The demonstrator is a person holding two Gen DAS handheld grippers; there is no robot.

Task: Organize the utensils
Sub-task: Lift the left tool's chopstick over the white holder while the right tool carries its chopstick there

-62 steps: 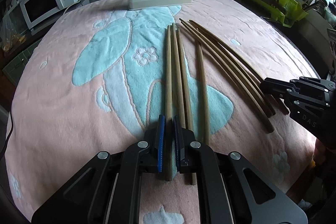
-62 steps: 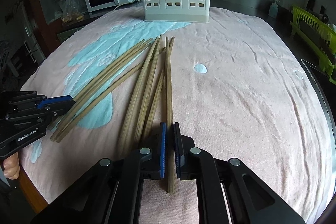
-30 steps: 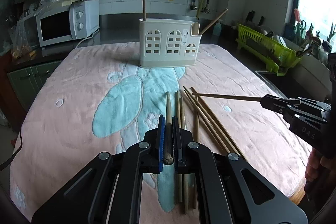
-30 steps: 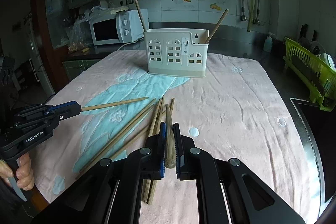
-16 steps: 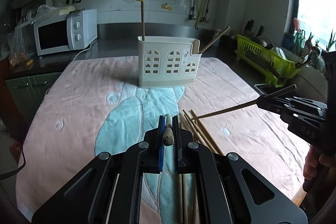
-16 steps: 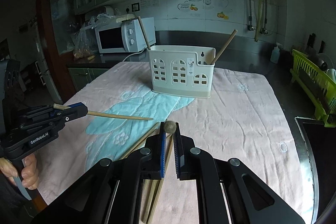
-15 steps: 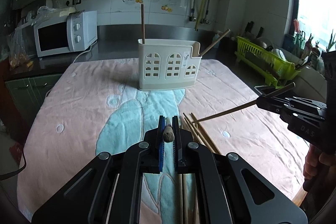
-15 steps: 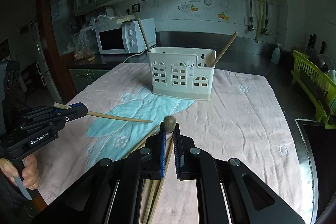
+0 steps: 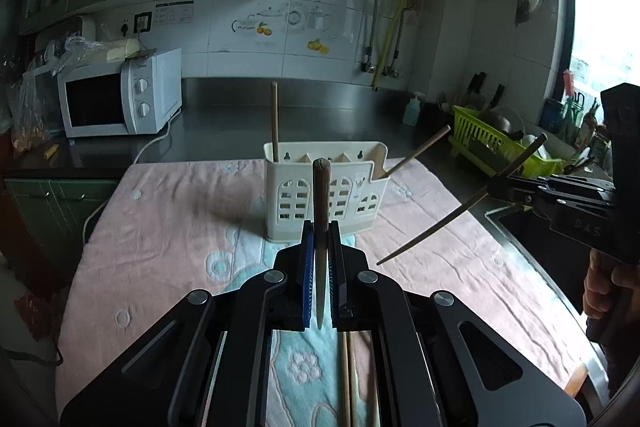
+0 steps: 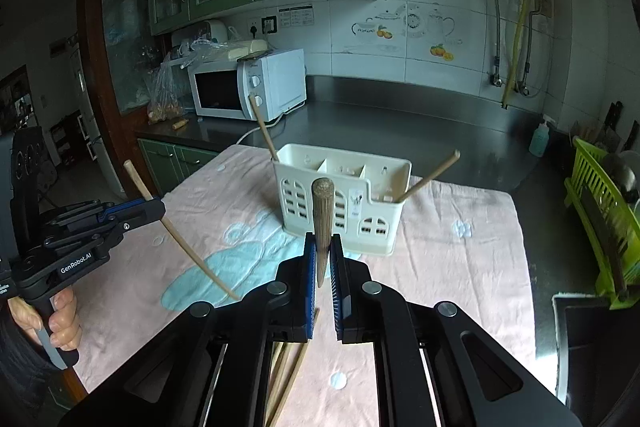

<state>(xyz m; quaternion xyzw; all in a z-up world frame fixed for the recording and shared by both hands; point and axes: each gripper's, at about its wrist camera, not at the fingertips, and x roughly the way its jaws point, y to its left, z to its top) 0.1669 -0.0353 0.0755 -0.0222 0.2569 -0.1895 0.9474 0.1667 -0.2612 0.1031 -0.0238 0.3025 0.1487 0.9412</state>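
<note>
- Two grippers are up over the pink towel, each clamped tight on one wooden chopstick
- Left gripper pinches the left-hand chopstick low on its shaft, so the stick stands nearly upright with its blunt end in line with the cream utensil holder straight ahead
- Right gripper pinches the right-hand chopstick the same way, tilted a little, thick end up, and the holder lies dead ahead of it too
- Seen from the left wrist, the right gripper carries its stick slanting down toward the towel, off to the right of the holder
- Both hands look about equally near the holder; I cannot tell which is closer
- Two chopsticks already lean in the holder's end compartments, and its middle slots look free
- Several loose chopsticks lie on the towel under the grippers
- Each stick's long axis has to come above a slot, tip down, before release, I judge
</note>
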